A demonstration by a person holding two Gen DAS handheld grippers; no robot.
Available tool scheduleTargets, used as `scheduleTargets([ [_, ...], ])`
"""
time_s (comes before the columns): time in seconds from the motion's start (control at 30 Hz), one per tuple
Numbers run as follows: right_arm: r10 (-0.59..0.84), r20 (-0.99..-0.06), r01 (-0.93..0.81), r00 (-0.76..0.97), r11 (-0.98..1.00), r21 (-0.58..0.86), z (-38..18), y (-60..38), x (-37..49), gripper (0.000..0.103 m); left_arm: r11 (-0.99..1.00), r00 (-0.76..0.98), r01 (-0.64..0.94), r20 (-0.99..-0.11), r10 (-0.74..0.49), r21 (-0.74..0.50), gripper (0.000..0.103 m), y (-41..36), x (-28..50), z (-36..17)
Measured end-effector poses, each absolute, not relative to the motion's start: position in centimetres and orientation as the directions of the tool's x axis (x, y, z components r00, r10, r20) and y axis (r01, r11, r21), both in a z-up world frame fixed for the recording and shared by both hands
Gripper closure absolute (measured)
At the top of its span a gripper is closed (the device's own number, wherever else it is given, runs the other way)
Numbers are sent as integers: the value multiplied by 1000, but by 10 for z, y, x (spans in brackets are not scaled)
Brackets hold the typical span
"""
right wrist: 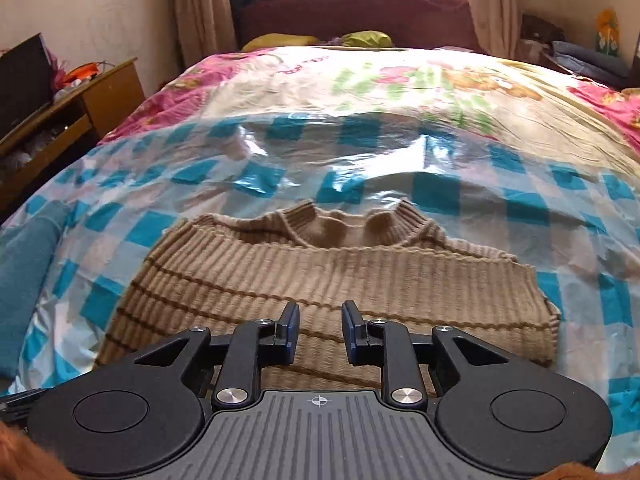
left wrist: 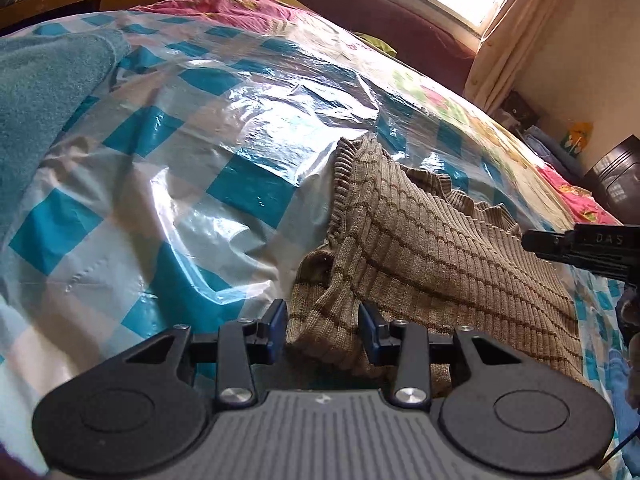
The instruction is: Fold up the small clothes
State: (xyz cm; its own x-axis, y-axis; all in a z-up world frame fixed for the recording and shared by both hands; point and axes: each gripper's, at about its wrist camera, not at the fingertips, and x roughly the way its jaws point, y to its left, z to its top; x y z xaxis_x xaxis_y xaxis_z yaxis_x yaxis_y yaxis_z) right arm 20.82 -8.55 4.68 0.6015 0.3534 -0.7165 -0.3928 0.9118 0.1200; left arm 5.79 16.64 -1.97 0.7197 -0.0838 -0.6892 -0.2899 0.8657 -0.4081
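A small tan ribbed knit sweater (right wrist: 340,276) with thin brown stripes lies partly folded on a blue-and-white checked plastic sheet (right wrist: 460,196) over the bed, collar toward the window. It also shows in the left wrist view (left wrist: 424,252). My left gripper (left wrist: 323,330) is open, its jaws on either side of the sweater's near left edge. My right gripper (right wrist: 320,330) is open and empty just above the sweater's near hem. The right gripper's body shows at the right edge of the left wrist view (left wrist: 584,246).
A teal towel (left wrist: 48,92) lies on the sheet at the left. A floral pink bedcover (right wrist: 400,76) extends toward the dark red headboard (right wrist: 352,16). A wooden bedside cabinet (right wrist: 68,120) stands at the left, and dark objects (left wrist: 616,184) stand right of the bed.
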Motion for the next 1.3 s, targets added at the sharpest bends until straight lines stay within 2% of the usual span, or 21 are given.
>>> scheduleTargets([
  [0.1,403,-721,-467,564,876,125,49,-35,213,70,874,719,-271,-688,-95,-403,59,168,58,-21],
  [0.23,429,-744,-519,513,845,130,46,19,227,68,860,719,-260,-682,-131,-439,59,174,60,-24],
  [0.43,389,-816,-490,428,858,152,21,78,254,66,850,721,-236,-671,-171,-471,58,177,61,-26],
  [0.47,379,-826,-483,417,862,152,16,84,257,64,849,722,-231,-669,-178,-475,57,176,61,-26],
  [0.5,371,-832,-479,412,865,149,14,89,259,57,849,723,-229,-667,-180,-477,57,176,62,-26],
  [0.57,352,-839,-490,414,863,120,11,100,260,50,849,724,-221,-664,-186,-479,56,175,62,-26],
  [0.7,265,-854,-536,448,844,-19,1,125,257,50,851,721,-217,-666,-190,-478,55,174,63,-27],
  [0.8,227,-860,-562,457,823,-81,-9,133,256,55,852,721,-220,-668,-185,-475,54,174,64,-28],
  [0.83,221,-860,-563,461,822,-91,-10,133,258,64,852,722,-221,-667,-183,-474,54,174,63,-28],
  [0.93,224,-858,-561,463,823,-88,-6,124,260,80,856,730,-226,-662,-168,-466,53,174,62,-27],
  [1.03,253,-855,-564,453,824,-55,1,112,261,89,869,751,-232,-648,-125,-437,51,173,59,-23],
  [1.1,275,-850,-564,449,825,-31,6,105,260,90,879,759,-230,-643,-106,-417,44,171,58,-22],
  [1.3,341,-826,-566,448,824,33,22,87,258,91,907,755,-228,-652,-64,-353,35,161,57,-23],
])
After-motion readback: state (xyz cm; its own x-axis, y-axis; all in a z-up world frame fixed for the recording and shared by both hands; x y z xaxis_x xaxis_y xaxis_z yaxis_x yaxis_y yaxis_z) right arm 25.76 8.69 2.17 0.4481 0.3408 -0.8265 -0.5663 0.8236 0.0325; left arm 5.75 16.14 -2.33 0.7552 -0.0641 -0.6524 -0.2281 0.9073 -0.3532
